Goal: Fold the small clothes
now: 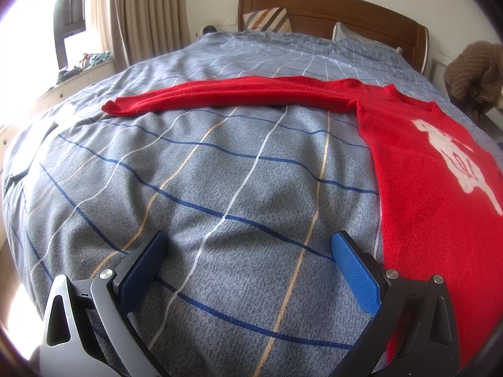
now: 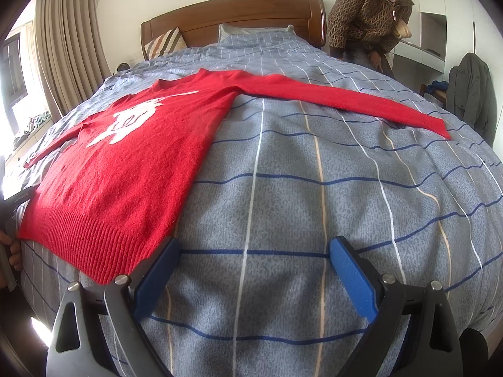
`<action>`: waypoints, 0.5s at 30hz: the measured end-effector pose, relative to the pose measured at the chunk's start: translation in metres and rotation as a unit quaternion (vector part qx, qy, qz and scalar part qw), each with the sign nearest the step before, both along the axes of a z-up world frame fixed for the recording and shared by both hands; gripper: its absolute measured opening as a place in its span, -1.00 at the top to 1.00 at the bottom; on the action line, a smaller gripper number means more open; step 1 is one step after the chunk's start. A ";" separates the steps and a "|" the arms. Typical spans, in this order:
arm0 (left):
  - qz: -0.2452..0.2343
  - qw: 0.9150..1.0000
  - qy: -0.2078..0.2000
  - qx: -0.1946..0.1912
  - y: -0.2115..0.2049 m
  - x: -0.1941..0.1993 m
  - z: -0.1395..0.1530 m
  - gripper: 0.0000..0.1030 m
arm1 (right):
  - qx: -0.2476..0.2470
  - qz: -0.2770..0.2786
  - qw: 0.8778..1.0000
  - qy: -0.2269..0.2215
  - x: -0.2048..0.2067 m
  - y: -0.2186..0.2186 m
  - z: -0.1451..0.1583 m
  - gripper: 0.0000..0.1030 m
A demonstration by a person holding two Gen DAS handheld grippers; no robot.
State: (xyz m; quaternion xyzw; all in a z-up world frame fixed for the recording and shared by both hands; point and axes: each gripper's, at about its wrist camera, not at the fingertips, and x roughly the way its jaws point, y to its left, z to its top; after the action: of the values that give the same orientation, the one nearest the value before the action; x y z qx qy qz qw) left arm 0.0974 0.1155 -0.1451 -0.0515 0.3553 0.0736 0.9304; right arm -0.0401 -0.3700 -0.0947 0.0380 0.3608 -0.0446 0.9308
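A small red sweater (image 1: 433, 188) with a white figure on its chest lies flat, face up, on the bed, both sleeves stretched out sideways. In the left wrist view one sleeve (image 1: 220, 95) runs left across the bed. In the right wrist view the sweater body (image 2: 119, 169) is at left and the other sleeve (image 2: 345, 100) runs right. My left gripper (image 1: 248, 251) is open and empty, just left of the sweater's hem corner. My right gripper (image 2: 253, 257) is open and empty, just right of the ribbed hem (image 2: 94, 245).
The bed has a blue-grey checked cover (image 1: 220, 188), a wooden headboard (image 2: 239, 15) and pillows (image 1: 267, 19). A person in a brown jacket (image 2: 371, 15) stands at the bed's far right. Curtains (image 1: 141, 9) and a window sill are at left. A coat (image 2: 468, 94) hangs at right.
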 end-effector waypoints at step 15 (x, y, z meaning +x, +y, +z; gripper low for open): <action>0.000 1.000 0.000 0.000 0.000 0.000 0.000 -0.99 | 0.003 0.000 1.000 -0.001 0.000 -0.001 0.000 -0.85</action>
State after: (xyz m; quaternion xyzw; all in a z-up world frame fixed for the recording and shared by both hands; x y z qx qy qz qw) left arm 0.0972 0.1151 -0.1455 -0.0514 0.3554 0.0734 0.9304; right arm -0.0405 -0.3710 -0.0943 0.0409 0.3599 -0.0430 0.9311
